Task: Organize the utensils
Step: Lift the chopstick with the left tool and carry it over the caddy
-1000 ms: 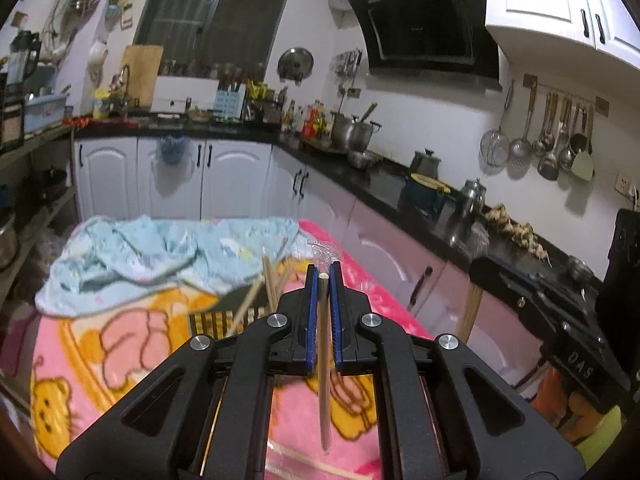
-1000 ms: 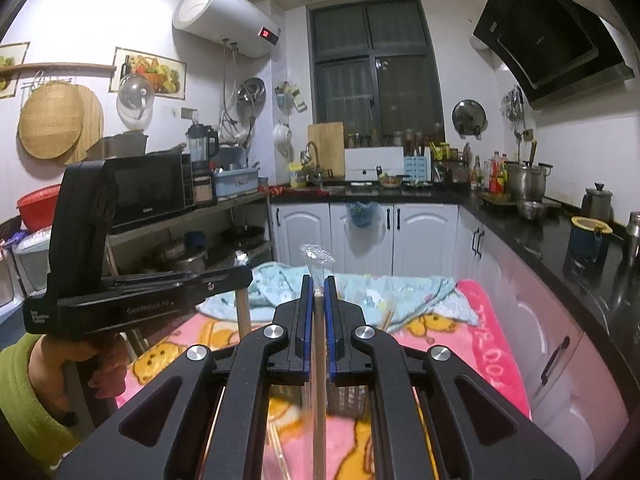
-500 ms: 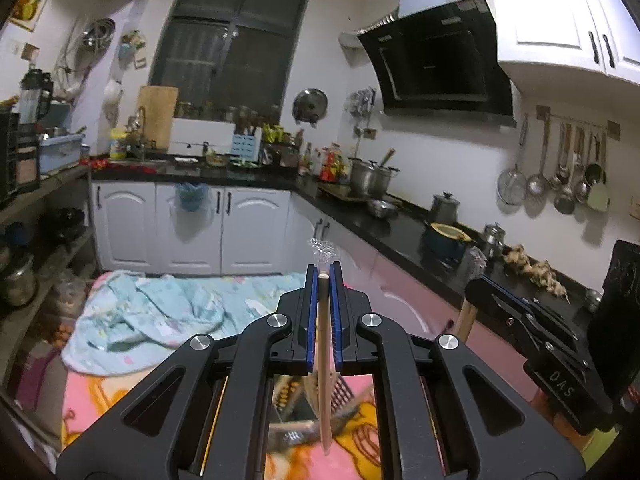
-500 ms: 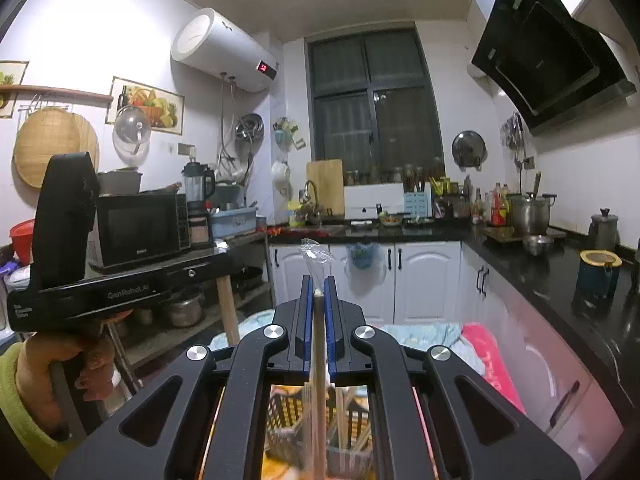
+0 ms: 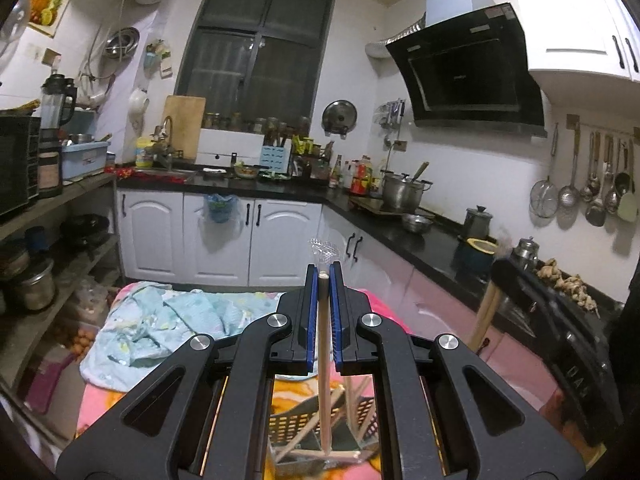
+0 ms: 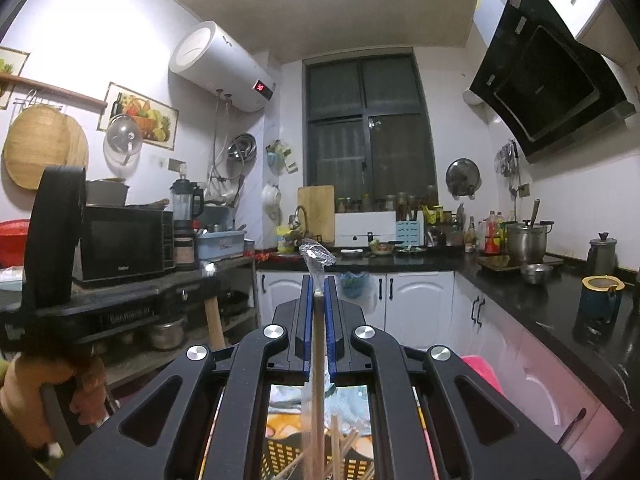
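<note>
My left gripper (image 5: 323,276) is shut on a wooden chopstick (image 5: 322,360) in a clear plastic sleeve, held upright. Its lower end hangs over a dark slotted utensil basket (image 5: 296,426) that holds several wooden chopsticks. My right gripper (image 6: 318,290) is shut on another sleeved wooden chopstick (image 6: 318,380), also upright. The same basket (image 6: 280,456) with several chopsticks shows below it. The right gripper's body appears at the right of the left wrist view (image 5: 560,320). The left gripper's body appears at the left of the right wrist view (image 6: 60,280).
The basket stands on a pink cartoon-print blanket (image 5: 96,400) with a crumpled light-blue cloth (image 5: 160,320) behind it. A black counter (image 5: 420,236) with pots runs along the right. Open shelves (image 5: 48,216) with pots stand on the left. White cabinets (image 5: 224,240) are at the back.
Both grippers have tilted upward, each still shut on its chopstick. The blanket and basket have slid down in both views and more wall and ceiling shows.
</note>
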Available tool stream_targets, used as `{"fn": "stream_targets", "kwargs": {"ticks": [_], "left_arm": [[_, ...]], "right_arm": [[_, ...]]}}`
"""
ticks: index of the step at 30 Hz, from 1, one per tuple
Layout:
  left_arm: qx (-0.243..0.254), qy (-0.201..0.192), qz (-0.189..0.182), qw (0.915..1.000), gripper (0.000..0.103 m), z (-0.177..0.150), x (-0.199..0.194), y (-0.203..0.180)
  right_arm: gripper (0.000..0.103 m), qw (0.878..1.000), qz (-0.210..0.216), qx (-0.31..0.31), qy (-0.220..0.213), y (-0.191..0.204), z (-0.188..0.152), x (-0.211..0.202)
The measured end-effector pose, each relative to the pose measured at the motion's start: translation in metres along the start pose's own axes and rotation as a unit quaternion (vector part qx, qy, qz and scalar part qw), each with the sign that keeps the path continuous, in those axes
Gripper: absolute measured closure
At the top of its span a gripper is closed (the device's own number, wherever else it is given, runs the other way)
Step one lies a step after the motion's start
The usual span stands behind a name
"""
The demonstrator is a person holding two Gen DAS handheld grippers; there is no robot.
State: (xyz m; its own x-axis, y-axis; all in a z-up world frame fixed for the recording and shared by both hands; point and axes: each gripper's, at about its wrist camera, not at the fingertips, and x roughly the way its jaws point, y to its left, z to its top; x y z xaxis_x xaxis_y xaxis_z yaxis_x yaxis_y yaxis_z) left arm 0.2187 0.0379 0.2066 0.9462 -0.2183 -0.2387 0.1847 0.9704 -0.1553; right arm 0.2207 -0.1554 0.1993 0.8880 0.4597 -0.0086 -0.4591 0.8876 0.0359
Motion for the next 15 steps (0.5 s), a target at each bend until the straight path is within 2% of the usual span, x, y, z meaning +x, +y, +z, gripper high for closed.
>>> {"fn": "stream_targets", "kwargs": {"ticks": [15], "left_arm": [[0.001, 0.011, 0.031, 0.9994, 0.100, -0.040, 0.037, 0.026]], "right_arm": [[0.097, 1.000, 0.001, 0.005, 0.022, 0.003, -0.041, 0.049]]}}
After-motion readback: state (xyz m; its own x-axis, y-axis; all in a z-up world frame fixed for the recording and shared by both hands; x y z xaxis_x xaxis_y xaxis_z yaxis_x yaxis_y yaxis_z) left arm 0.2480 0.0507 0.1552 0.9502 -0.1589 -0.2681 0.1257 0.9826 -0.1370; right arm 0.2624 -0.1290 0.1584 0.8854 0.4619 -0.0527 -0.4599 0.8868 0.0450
